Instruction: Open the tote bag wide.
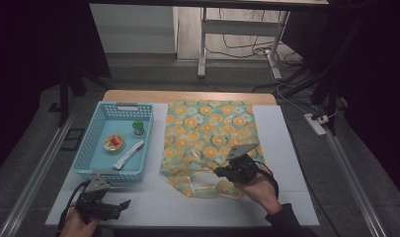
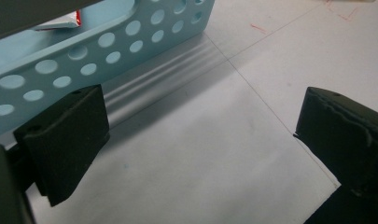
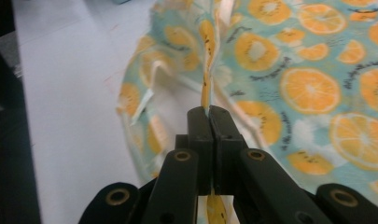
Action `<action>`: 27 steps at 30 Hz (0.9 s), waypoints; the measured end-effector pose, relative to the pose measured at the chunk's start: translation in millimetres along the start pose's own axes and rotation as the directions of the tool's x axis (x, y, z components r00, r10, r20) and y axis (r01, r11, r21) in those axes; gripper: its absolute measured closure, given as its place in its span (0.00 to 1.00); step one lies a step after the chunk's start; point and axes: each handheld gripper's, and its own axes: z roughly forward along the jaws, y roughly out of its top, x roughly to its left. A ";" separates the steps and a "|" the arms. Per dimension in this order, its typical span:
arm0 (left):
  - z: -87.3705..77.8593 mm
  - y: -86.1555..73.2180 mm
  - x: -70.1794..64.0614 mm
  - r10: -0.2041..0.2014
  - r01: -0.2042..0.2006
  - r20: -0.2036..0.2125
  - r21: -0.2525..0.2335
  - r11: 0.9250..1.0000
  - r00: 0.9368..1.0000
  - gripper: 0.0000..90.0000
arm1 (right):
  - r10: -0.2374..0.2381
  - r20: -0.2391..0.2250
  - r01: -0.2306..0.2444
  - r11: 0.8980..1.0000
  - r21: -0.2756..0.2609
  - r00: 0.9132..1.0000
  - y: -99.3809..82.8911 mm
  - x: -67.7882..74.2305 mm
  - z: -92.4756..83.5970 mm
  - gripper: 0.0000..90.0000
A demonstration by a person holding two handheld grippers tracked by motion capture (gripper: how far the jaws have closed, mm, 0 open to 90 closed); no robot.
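Orange-slice-printed teal cloth bag (image 1: 210,143) spread flat right of the pale blue perforated plastic basket (image 1: 96,173), near edge bunched and lifted. Right gripper (image 3: 209,112) pressed together, pinching a fabric fold. Left gripper (image 2: 196,140) spread, holding nothing, just in front of the basket. Risk, likely: thin fold slipping free under a hard pull.

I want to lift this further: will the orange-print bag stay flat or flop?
Likely floppy: the orange-print bag already puckers and folds where the right gripper pinches its edge. Probably light, since the thin pinched strip stands up easily. The rest would likely drag and sag.
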 end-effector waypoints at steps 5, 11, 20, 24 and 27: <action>-0.7 -0.3 1.7 -0.021 0.021 -0.001 -0.007 1.000 1.000 0.02 | 0.011 0.021 -0.011 1.000 -0.017 1.000 6.8 -11.3 1.0 0.99; -2.2 -0.8 6.1 -0.061 0.062 0.013 -0.021 0.998 0.998 0.01 | 0.015 0.046 -0.013 0.999 -0.042 0.999 18.6 -22.3 1.2 0.99; -3.1 -0.4 9.1 -0.091 0.091 0.017 -0.030 0.995 0.996 0.00 | 0.032 0.065 -0.028 0.997 -0.069 0.997 30.5 -36.3 0.9 0.99; -2.7 0.9 8.1 -0.071 0.071 0.006 -0.058 0.996 0.997 0.00 | 0.043 0.073 -0.037 0.997 -0.070 0.996 32.7 -43.7 1.9 0.99; -2.0 1.5 8.4 -0.069 0.069 0.000 -0.061 0.996 0.998 0.00 | 0.051 0.081 -0.045 0.996 -0.071 0.995 34.2 -49.1 3.3 0.99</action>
